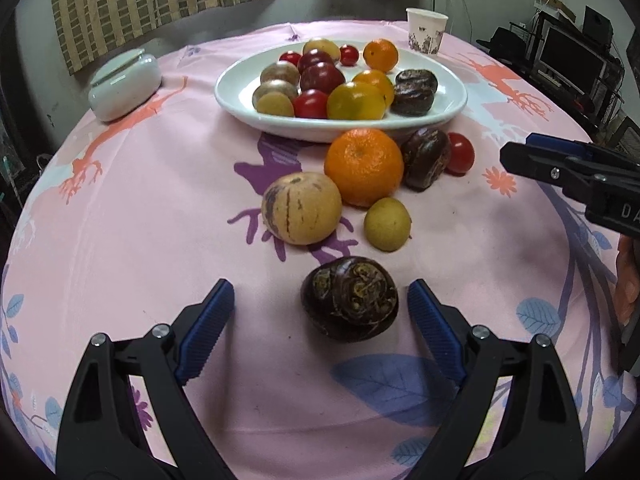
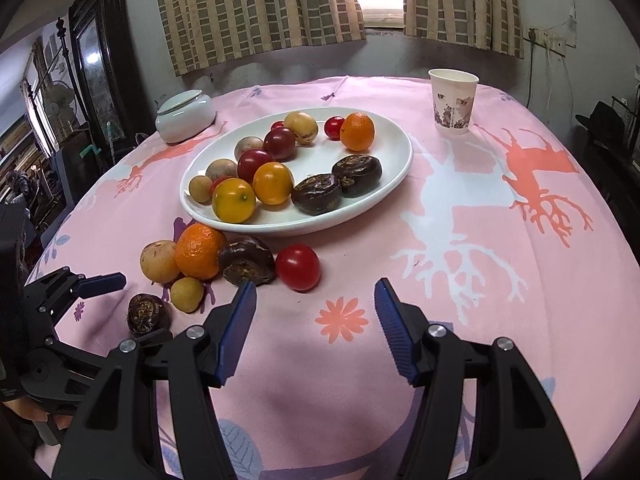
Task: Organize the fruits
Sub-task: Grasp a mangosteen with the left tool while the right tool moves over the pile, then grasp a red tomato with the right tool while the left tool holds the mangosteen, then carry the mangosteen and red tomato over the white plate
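Six fruits dot the pink tablecloth (image 1: pixel 160 208) beneath checked curtains (image 2: pixel 256 8).

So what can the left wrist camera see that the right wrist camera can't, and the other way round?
Only the left wrist view shows the dark screen and shelves at the room's right side, and it looks straight at the water chestnut lying between the open left gripper fingers.

Only the right wrist view shows the dark cabinet and the fan at the room's left side.

Both show the white plate of fruit, the loose fruits in front of it, the paper cup, the lidded white jar, and the open right gripper.
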The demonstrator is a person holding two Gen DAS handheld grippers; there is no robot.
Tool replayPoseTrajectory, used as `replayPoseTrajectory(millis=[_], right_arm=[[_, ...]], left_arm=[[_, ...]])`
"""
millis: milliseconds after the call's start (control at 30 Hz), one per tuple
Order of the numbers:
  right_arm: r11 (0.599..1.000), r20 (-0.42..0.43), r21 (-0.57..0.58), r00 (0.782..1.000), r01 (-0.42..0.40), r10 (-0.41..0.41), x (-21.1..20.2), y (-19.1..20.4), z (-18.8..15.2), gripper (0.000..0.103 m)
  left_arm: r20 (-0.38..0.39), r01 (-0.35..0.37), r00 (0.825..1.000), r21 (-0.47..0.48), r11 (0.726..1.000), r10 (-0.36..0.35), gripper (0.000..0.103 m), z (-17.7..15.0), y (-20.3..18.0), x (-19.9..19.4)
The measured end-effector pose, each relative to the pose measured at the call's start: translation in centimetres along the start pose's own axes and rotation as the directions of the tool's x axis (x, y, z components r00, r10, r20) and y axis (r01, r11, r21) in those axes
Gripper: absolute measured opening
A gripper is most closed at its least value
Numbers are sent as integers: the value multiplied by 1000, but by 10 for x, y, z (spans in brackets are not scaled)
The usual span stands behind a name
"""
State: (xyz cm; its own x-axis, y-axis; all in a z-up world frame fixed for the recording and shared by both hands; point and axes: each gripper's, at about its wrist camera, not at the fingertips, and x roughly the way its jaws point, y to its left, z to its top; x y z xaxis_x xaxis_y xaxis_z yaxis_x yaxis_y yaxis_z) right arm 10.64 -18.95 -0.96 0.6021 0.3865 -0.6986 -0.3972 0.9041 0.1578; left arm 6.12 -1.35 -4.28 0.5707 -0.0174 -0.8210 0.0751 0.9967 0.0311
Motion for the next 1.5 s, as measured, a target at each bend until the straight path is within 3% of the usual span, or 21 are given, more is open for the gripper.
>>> replayPoseTrajectory(millis=[133, 233, 300, 333, 533, 633, 667, 767, 1067, 1233, 1300, 1500], right_arm=[[1000, 1, -21, 1000, 22, -22, 3, 3, -2, 62], [999, 2, -42, 1000, 22, -22, 4, 7, -5, 62], [999, 5, -48, 1000, 21, -21, 4, 8, -6, 62], [999, 6, -50, 1000, 19, -19, 4, 8, -6, 62], [996, 24, -87, 1000, 21, -19, 6, 15, -9, 62], [992, -51, -89, 995, 85, -89, 15, 17, -6, 61], [990, -72, -88, 991, 111, -117, 18, 17, -4, 56], [986, -92, -121, 987, 116, -128, 24, 18, -1, 51], [991, -157, -121, 985, 54, -73, 55, 17, 12, 46], [991, -152, -127, 987, 37, -56, 65, 17, 20, 46], [990, -146, -138, 989, 8, -29, 66, 19, 20, 30], [990, -157, -143, 987, 3, -25, 58, 22, 16, 29]], left_arm=[[14, 2, 1000, -28, 1000, -2, 89, 1, 6, 0], [31, 20, 999, -20, 1000, -20, 71, 0, 4, -2], [34, 27, 999, -18, 999, -26, 48, 0, 3, -5], [36, 24, 999, -13, 1000, -23, 46, 1, 1, -6], [28, 46, 999, -31, 998, -46, 46, 1, 3, -7], [34, 45, 998, -25, 999, -44, 46, 0, 3, -6], [35, 42, 999, -21, 999, -41, 46, 0, 2, -7], [37, 40, 999, -15, 999, -40, 46, 0, 2, -6], [43, 38, 998, -6, 999, -38, 46, 0, 2, -6], [41, 45, 998, -7, 999, -44, 46, 0, 2, -6], [42, 44, 998, -6, 999, -44, 46, 0, 2, -6], [41, 52, 998, -15, 999, -51, 46, 1, 4, -6]])
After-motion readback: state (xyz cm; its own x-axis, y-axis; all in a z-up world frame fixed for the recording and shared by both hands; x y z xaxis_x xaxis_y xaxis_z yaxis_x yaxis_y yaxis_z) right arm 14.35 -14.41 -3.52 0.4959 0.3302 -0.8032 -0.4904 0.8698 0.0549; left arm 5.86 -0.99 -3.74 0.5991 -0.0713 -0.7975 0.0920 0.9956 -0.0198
